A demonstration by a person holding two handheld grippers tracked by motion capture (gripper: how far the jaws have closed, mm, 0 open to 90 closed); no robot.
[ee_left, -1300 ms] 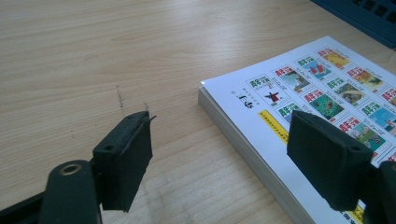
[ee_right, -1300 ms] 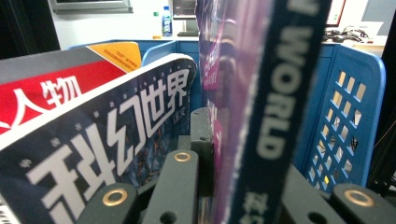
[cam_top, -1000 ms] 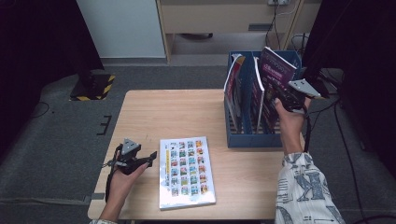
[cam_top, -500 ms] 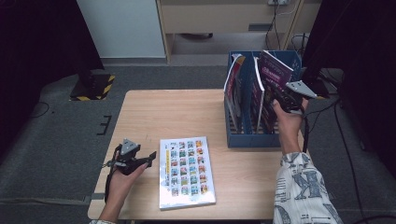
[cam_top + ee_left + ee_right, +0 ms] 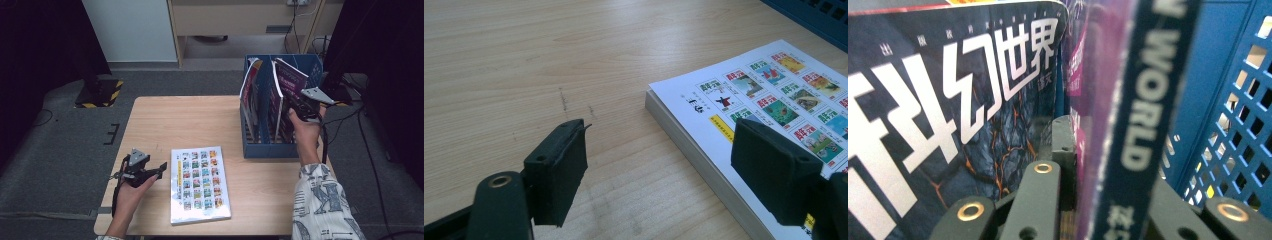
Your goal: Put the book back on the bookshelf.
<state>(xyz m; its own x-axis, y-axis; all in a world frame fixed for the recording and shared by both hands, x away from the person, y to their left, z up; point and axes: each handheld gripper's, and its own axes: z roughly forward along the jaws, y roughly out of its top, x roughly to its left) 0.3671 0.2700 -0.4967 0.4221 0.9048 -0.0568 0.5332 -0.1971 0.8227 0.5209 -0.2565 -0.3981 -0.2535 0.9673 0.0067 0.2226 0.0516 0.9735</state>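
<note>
Two grippers (image 5: 160, 167) (image 5: 298, 107); one flat book (image 5: 200, 185)

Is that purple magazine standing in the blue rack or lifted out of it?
Partly in. The purple magazine leans tilted, its top rising above the blue rack, lower part between the dividers, pinched by the right gripper.

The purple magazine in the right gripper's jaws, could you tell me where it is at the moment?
In the high view the purple magazine stands tilted in the blue file rack at the table's far right, clamped by the right gripper.
</note>
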